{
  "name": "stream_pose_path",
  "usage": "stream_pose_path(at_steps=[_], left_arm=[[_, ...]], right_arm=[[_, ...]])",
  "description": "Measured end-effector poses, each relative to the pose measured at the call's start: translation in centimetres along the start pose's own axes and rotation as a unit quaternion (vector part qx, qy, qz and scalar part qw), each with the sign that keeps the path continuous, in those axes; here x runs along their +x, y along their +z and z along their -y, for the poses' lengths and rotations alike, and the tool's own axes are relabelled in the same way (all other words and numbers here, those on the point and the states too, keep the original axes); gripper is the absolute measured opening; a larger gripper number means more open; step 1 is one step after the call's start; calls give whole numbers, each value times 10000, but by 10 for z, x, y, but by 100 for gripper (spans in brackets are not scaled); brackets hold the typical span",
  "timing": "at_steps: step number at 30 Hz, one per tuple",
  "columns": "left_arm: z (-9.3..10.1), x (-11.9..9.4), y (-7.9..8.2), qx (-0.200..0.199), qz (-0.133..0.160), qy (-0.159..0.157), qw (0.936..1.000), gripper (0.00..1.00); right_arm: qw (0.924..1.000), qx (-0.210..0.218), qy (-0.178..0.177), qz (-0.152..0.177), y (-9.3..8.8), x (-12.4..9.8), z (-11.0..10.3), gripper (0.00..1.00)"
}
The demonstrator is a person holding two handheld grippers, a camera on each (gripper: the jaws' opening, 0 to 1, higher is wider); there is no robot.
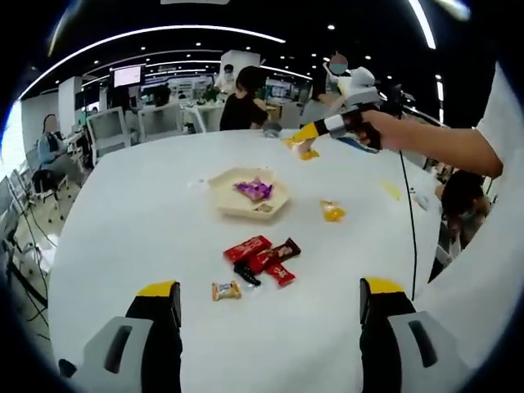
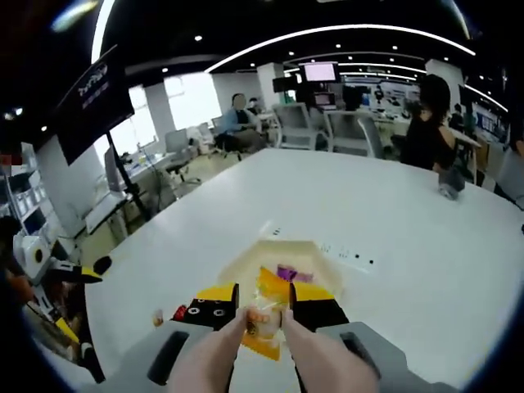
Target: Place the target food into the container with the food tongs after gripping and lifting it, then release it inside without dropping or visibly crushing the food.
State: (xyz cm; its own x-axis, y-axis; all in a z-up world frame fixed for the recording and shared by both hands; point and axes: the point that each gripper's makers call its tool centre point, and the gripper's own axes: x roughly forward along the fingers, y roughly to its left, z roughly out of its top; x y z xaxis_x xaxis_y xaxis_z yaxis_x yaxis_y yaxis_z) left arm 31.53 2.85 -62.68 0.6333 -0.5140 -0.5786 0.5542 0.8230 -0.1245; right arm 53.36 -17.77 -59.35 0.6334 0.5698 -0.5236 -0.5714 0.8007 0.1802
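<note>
Tongs [image 2: 264, 327] pinch orange packet [image 2: 268, 307] above tray's [image 2: 246, 260] near edge.

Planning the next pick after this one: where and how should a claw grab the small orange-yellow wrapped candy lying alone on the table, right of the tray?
Take the orange-yellow wrapped candy across its narrow middle, coming straight down from above. It lies flat and alone on the white table, apart from the tray, so both jaws can likely straddle it. Close gently; it looks soft.

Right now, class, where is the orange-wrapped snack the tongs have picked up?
In the right gripper view, the orange-wrapped snack sits pinched in the right tongs, held above the beige tray on the white table.
</note>
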Motion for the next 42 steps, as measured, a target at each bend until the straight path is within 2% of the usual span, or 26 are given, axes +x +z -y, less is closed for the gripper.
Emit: stream_pose_path(at_steps=[2, 6, 10, 17, 28, 42], left_arm=[[-4, -2, -1, -96, 29, 125, 9999, 90], [-3, -4, -3, -137, 14, 151, 9998, 90], [-6, -3, -7, -80, -62, 108, 9999, 90], [-10, -4, -6, -128, 24, 98, 9999, 90], [-9, -5, -9, -280, 89, 212, 9993, 89], [-13, -10, -19, -513, 41, 421, 9978, 89]], right_arm=[[10000, -42, 85, 5, 0, 2, -7, 23], [9999, -102, 132, -17, 3, 9, -15, 23], [9999, -103, 90, -30, 4, 12, -15, 23], [9998, -131, 40, -117, 4, 21, -19, 23], [9996, -167, 145, -184, 8, 43, -26, 23], [9988, -353, 309, -162, 36, 72, -34, 23]])
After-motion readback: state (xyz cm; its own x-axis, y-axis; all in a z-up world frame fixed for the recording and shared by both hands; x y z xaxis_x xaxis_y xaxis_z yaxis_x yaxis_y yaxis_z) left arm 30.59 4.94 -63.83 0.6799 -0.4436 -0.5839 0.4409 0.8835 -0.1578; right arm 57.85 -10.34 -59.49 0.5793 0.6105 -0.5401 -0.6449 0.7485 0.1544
